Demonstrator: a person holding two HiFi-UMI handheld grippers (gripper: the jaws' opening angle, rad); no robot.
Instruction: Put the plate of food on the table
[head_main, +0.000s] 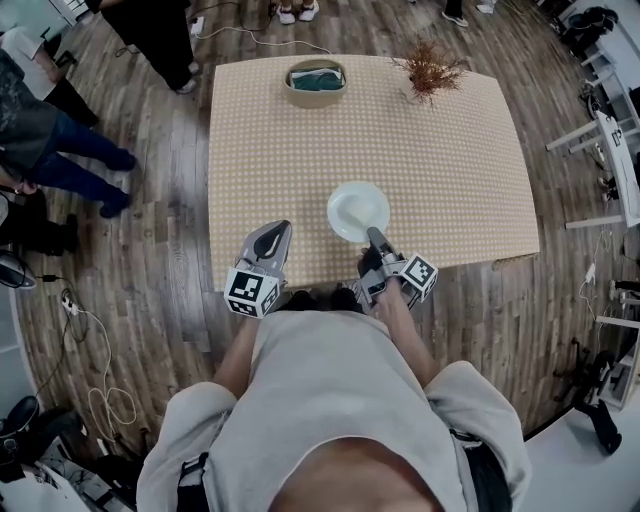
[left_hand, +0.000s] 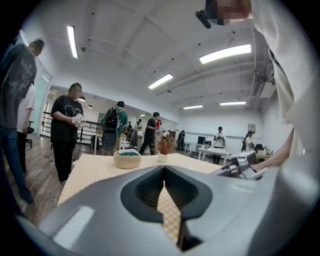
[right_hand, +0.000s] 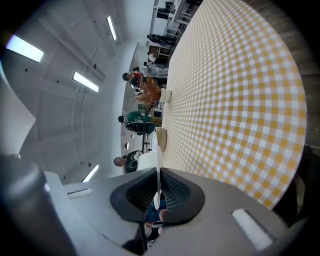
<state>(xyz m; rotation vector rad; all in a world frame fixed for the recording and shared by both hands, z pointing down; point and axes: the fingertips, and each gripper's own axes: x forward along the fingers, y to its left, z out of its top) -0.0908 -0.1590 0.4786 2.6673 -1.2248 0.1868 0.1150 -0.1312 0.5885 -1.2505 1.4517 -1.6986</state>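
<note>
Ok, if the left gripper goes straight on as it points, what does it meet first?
Only bare checked table lies close ahead. Far off, nearly in line with the left gripper, sits the potted dried plant, the basket just left of it; depth is unclear.

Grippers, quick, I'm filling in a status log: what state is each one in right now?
Left gripper: fingers closed, nothing between them.
Right gripper: fingers closed on the rim of the white plate.

glossy plate (head_main: 358, 211) — matt checked tablecloth (head_main: 300, 150)
</note>
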